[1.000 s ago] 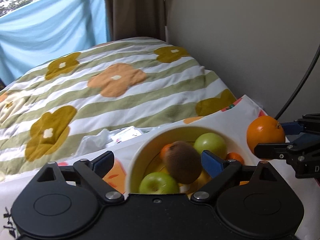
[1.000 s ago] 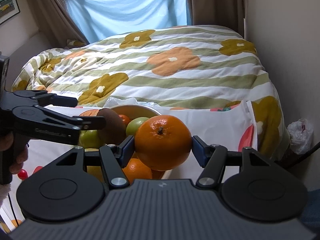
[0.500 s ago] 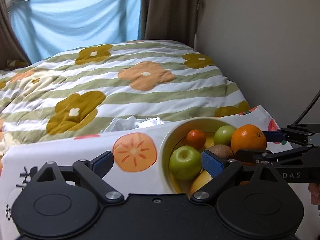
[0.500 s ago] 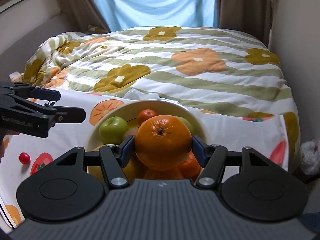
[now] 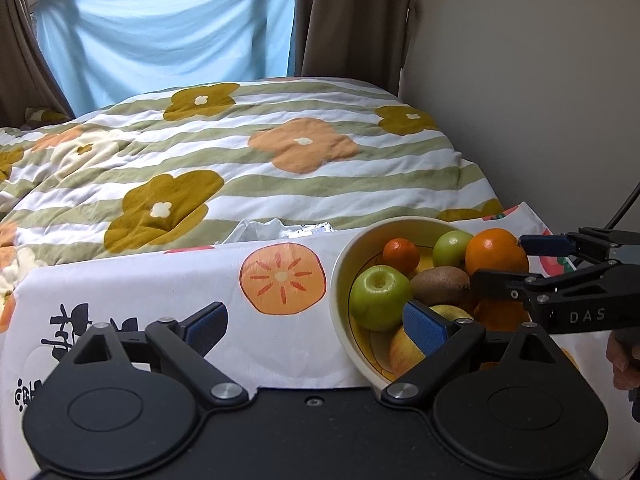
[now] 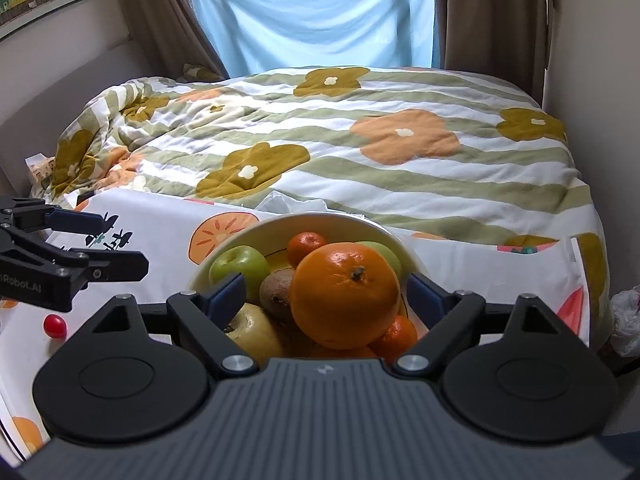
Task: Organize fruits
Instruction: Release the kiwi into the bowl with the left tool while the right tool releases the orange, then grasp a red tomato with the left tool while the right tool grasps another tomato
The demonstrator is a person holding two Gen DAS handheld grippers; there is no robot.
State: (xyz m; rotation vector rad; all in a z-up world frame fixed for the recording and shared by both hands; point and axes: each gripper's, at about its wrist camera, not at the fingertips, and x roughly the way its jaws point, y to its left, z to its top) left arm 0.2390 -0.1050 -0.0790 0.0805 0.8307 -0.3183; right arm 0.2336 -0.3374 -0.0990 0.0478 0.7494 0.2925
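Observation:
A cream bowl on the printed cloth holds a pile of fruit: a green apple, a kiwi, a small mandarin and a yellow apple. A big orange rests on top of the pile. My right gripper is opening around the orange, and its pads stand clear of the fruit on both sides. My left gripper is open and empty, left of the bowl with one finger over the rim.
The white cloth with orange fruit prints covers the table. A small red ball lies on it at the left. Behind is a bed with a flowered quilt. A wall stands close on the right, a plastic bag below it.
The right jaws have spread off the orange, which now sits on the fruit pile. The kiwi seen at the left gripper's tips now lies in the bowl. The left gripper has drawn away leftward.

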